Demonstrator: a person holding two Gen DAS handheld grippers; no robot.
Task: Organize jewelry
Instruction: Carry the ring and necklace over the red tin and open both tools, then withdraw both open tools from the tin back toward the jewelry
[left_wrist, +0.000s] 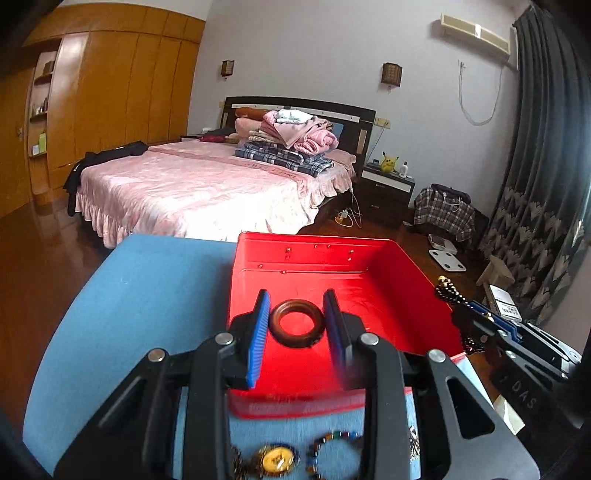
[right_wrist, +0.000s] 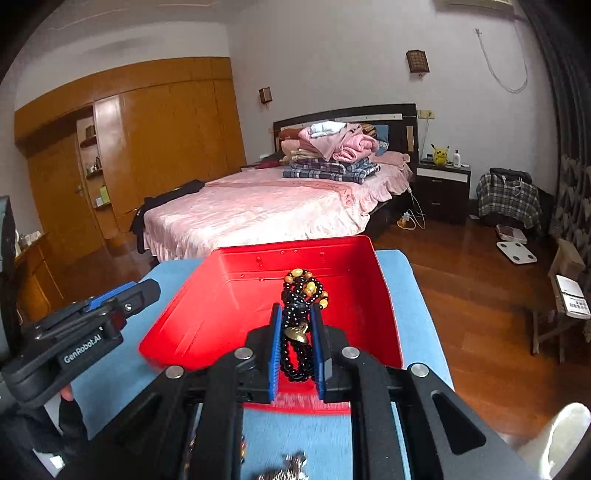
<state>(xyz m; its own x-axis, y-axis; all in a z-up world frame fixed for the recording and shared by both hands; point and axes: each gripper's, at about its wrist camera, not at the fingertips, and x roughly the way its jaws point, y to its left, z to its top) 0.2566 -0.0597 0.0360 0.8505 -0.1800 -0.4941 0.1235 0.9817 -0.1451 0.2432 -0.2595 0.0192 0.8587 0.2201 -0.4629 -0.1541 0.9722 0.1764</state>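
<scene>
left tool (left_wrist: 297, 323): clamped on dark brown ring (left_wrist: 296, 323), held over red tray (left_wrist: 388, 280) | right tool (right_wrist: 298, 332): clamped on black bead strand (right_wrist: 299, 314) with amber beads, over the tray | tray on blue counter (left_wrist: 147, 288) | beaded bracelet (left_wrist: 334, 448), gold pendant (left_wrist: 275, 459) on counter just in front of the tray

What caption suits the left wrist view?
Left gripper holds a brown ring over the red tray.
</scene>
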